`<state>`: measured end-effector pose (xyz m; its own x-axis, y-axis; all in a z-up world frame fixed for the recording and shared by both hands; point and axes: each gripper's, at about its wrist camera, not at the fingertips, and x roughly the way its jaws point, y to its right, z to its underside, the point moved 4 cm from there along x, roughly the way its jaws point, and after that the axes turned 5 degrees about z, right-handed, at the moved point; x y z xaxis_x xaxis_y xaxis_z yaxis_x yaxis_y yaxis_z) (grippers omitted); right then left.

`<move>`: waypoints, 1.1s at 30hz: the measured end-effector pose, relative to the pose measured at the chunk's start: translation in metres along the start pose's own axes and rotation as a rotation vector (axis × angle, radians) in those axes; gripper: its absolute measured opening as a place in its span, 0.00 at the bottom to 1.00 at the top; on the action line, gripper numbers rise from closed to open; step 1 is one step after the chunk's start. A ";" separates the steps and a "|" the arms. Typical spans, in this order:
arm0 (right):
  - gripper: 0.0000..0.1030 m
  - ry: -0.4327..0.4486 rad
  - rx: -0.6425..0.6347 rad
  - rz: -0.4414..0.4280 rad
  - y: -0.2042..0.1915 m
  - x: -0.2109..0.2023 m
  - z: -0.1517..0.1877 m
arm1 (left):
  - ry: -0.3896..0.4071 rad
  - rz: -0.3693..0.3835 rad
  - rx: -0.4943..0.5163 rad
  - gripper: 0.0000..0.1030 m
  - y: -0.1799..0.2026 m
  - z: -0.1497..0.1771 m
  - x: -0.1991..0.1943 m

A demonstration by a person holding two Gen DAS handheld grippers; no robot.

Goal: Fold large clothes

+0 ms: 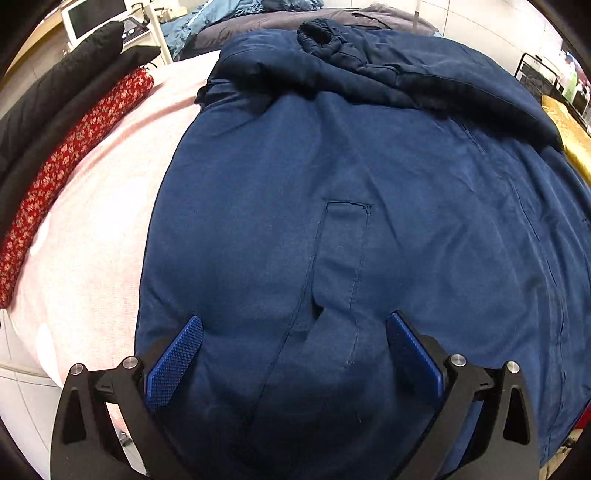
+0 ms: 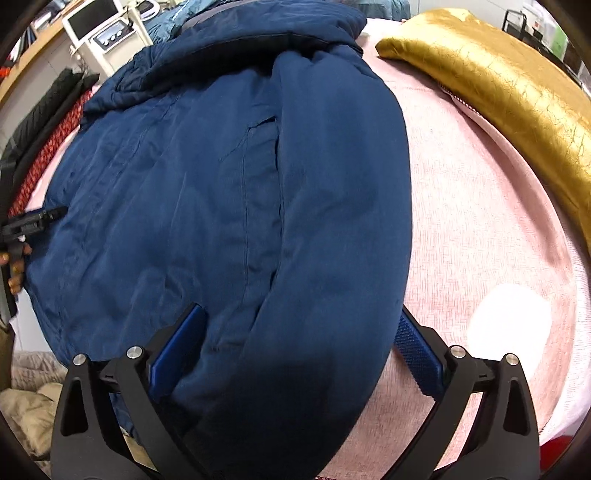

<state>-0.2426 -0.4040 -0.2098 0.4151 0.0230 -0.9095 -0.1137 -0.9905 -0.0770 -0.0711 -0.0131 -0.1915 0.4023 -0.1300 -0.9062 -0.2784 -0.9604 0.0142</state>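
Left wrist view: the left gripper (image 1: 293,343) is standing at the bottom of the frame with its jaws spread wide, the blue ribbed pads (image 1: 173,363) lying on either side of a pocket flap and pinching nothing. Under and beyond it, the navy jacket (image 1: 369,221) is filling the centre of the frame, spread over a pink bedcover (image 1: 92,221). A sleeve with a dark ribbed cuff (image 1: 321,37) is lying folded across the jacket's top edge. At the left edge, a red flowered cloth (image 1: 74,155) and a black garment (image 1: 55,85) are resting along the bedcover's border. A white machine with a screen (image 1: 96,18) is standing in the upper left corner.

Right wrist view: the right gripper (image 2: 301,341) is also standing wide open at the bottom of the frame, straddling the jacket's (image 2: 229,192) near right edge; whether the pads are touching the cloth cannot be told. The jacket is covering the left and centre of the frame, with bare bedcover (image 2: 480,221) to its right. At the far left edge, part of the other gripper (image 2: 33,219) and a hand (image 2: 14,269) are showing beside the jacket. A gold cushion (image 2: 498,81) is lying in the upper right.
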 end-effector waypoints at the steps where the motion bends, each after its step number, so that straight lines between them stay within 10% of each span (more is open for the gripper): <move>1: 0.95 0.004 -0.016 0.015 -0.003 0.000 0.001 | 0.003 0.006 -0.004 0.95 -0.001 0.001 0.001; 17: 0.95 0.058 -0.030 0.019 -0.004 0.004 -0.003 | 0.080 -0.027 -0.016 0.91 0.000 -0.006 -0.034; 24: 0.95 0.187 0.153 -0.099 0.055 -0.051 -0.010 | 0.213 0.036 -0.097 0.91 -0.063 -0.006 -0.097; 33: 0.94 0.064 0.310 -0.382 0.082 -0.048 0.007 | 0.085 0.266 -0.248 0.69 -0.117 0.036 -0.068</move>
<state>-0.2777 -0.4852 -0.1753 0.5326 0.3583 -0.7668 -0.2024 -0.8258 -0.5264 -0.0972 0.1168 -0.1465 0.4185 -0.3928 -0.8189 -0.1673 -0.9196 0.3556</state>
